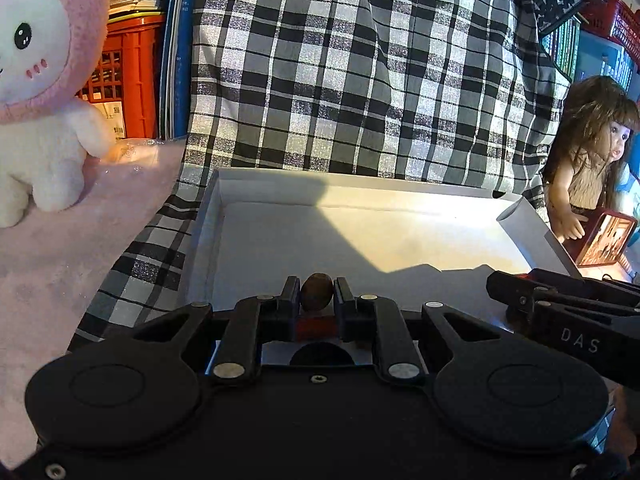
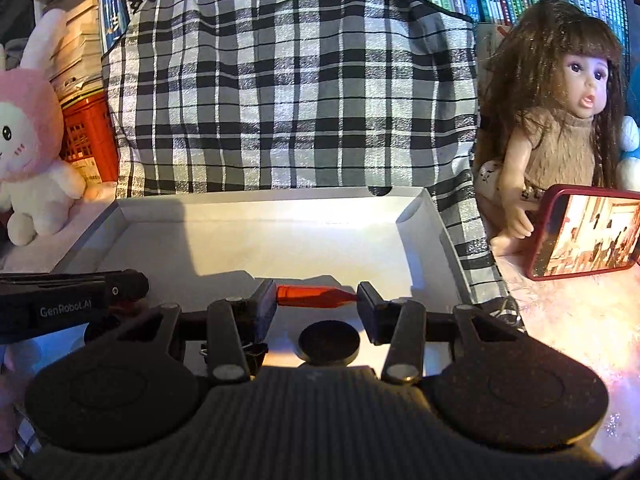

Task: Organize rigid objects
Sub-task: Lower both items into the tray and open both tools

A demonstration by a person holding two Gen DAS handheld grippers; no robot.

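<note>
Both tongs hover over the white box's point(image 2: 256, 236) near edge, left tongs point(image 1: 316, 296) pinching a brown nut point(image 1: 316, 297), right tongs point(image 2: 317, 297) gripping a red cone-tipped piece point(image 2: 316, 296) endwise, which could pivot loose.

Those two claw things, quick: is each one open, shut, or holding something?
Left gripper: shut on a small brown nut-like object.
Right gripper: holding a red pointed piece end to end.

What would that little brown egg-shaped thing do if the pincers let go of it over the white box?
The brown oval object looks rounded and smooth, so it would probably roll across the white box. The left gripper pinches it without denting it, so it seems hard.
</note>
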